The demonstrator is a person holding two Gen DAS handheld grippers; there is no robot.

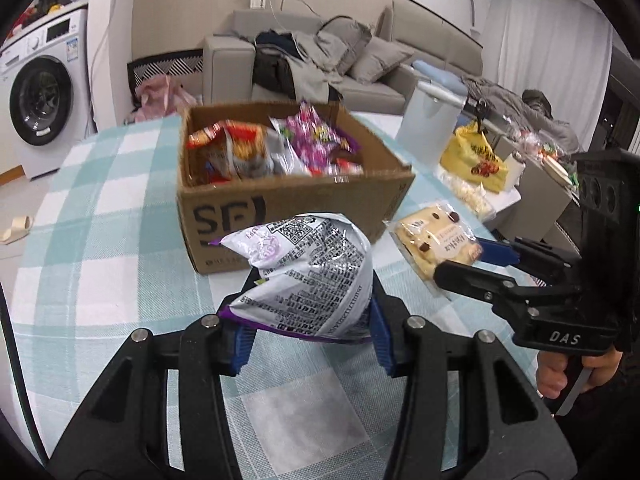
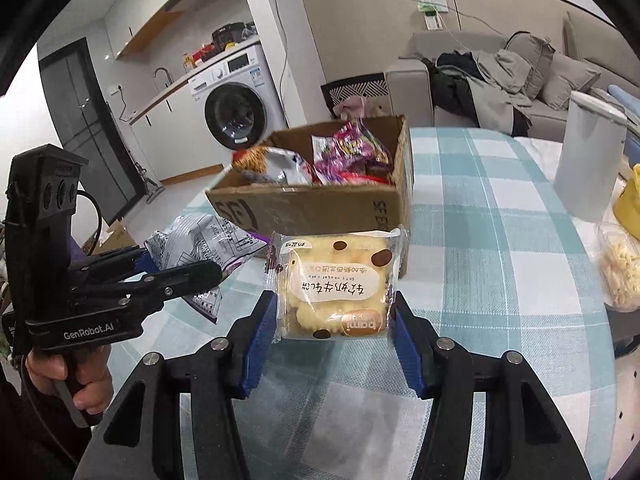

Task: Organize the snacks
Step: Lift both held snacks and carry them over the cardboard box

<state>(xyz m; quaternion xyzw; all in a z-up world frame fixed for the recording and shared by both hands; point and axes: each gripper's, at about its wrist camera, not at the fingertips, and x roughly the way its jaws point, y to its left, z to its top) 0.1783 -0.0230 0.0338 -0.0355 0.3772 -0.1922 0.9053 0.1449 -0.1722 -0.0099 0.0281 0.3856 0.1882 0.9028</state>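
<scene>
Snack-filled box [image 1: 296, 200] sits on the table [image 1: 100, 240].

Beige walls enclose the room. A white washing machine [image 2: 236, 108] stands under a counter beside a dark door [image 2: 76, 120]. A grey sofa [image 1: 360, 60] piled with clothes sits beyond the checked tablecloth [image 1: 100, 240]; white curtains [image 1: 552, 28] hang at right.

"SF" — cardboard box [image 1: 296, 204]

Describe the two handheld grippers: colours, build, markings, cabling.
Both are black plastic with linkage arms on silver pivot pins and blue-padded jaws. The left gripper reads "GenRobot.AI", with a black cable looping from its perforated upper housing. The right gripper reads "DAS". Each has a grey trigger lever on a pistol grip.
</scene>
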